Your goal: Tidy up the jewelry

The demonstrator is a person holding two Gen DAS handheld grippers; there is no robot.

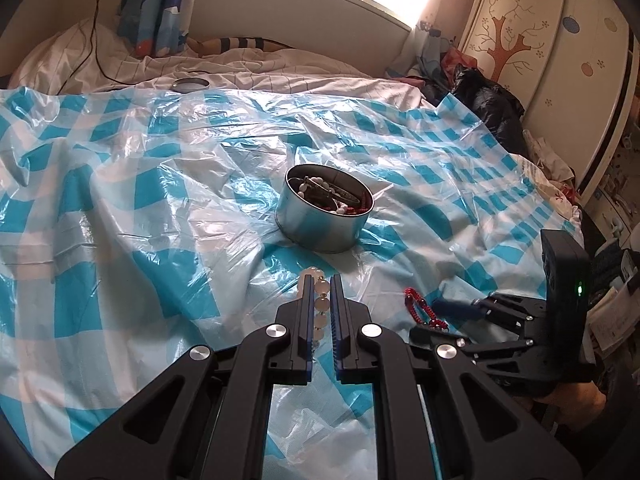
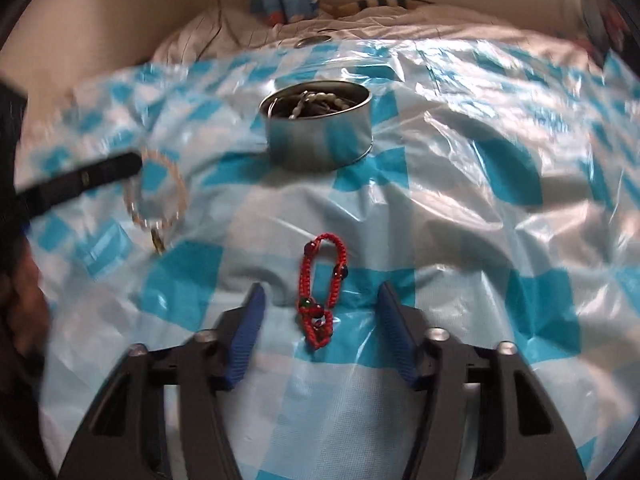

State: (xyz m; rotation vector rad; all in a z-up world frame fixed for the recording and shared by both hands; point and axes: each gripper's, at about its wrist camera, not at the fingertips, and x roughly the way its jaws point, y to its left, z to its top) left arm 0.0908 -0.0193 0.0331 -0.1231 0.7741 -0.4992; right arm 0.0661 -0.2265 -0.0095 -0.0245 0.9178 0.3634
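A round metal tin (image 1: 320, 222) holding several pieces of jewelry stands on the blue-checked plastic sheet (image 1: 120, 220); it also shows in the right wrist view (image 2: 320, 144). My left gripper (image 1: 321, 280) is shut on a pale bead bracelet (image 1: 321, 304), held just short of the tin; the bracelet hangs as a ring in the right wrist view (image 2: 158, 192). A red braided bracelet (image 2: 322, 292) lies on the sheet between the fingers of my open right gripper (image 2: 320, 292). In the left wrist view the red bracelet (image 1: 420, 308) lies by the right gripper (image 1: 460, 312).
The tin's lid (image 1: 191, 84) lies at the far edge of the sheet on the white bedding. A wardrobe (image 1: 540, 40) and piled clutter (image 1: 480, 92) stand at the right. A curtain (image 1: 156, 8) and cable hang at the back left.
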